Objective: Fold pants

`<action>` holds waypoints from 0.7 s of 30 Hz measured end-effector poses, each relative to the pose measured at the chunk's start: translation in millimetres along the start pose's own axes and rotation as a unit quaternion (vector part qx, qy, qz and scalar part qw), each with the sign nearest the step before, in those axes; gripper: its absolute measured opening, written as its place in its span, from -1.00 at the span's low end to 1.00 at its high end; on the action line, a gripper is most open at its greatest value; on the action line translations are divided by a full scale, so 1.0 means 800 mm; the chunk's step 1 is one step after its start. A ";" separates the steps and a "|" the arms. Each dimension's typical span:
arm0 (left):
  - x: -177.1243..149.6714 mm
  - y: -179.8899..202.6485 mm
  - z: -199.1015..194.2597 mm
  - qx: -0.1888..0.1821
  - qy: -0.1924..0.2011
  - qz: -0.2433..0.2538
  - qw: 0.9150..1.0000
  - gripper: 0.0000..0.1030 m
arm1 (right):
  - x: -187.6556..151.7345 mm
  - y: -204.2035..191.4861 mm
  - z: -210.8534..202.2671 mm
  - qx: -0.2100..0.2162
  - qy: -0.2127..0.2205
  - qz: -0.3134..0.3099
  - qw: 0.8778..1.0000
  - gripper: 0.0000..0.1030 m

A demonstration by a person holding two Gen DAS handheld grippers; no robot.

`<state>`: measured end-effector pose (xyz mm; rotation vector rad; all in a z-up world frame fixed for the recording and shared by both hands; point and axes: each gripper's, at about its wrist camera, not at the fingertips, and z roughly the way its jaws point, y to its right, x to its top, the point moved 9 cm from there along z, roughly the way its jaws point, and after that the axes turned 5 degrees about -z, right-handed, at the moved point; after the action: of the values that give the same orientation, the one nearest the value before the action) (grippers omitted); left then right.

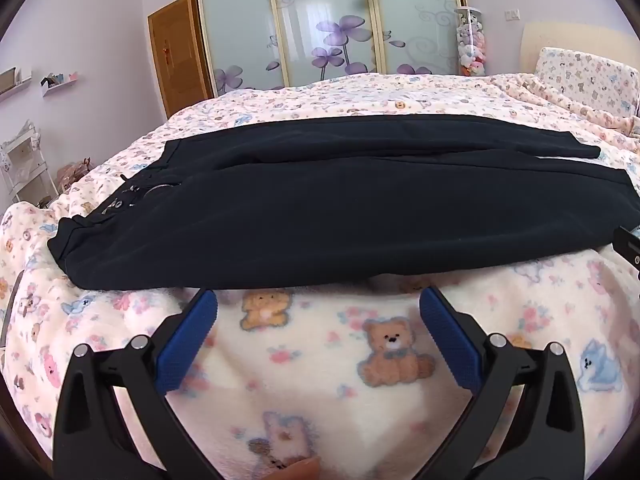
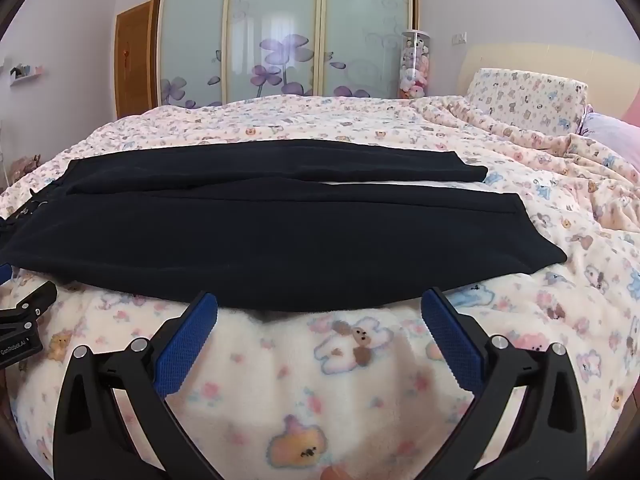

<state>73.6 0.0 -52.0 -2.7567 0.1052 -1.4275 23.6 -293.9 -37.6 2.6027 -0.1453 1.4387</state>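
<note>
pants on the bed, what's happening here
A person holds a two-finger gripper in each hand, facing black pants spread flat across a bed with a teddy-bear blanket. The waistband lies to the left, the two legs run to the right. The left gripper and the right gripper are both wide open, poised just short of the near edge of the pants, holding nothing. No fold has been made yet; the pants lie full length.
</note>
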 end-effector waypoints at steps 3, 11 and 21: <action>0.000 0.000 0.000 0.000 0.000 -0.001 1.000 0.97 | 0.000 0.000 0.000 0.000 -0.001 0.001 1.000 0.97; 0.000 0.000 0.000 -0.001 -0.001 -0.001 1.000 0.97 | -0.001 0.001 0.001 0.002 -0.003 0.002 1.000 0.97; 0.000 0.000 0.000 -0.001 -0.001 -0.002 1.000 0.97 | 0.000 0.001 0.000 0.002 -0.005 0.003 1.000 0.97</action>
<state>73.5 0.0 -52.2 -2.7615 0.1017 -1.4259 23.6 -294.4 -37.9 2.6147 -0.1516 1.4302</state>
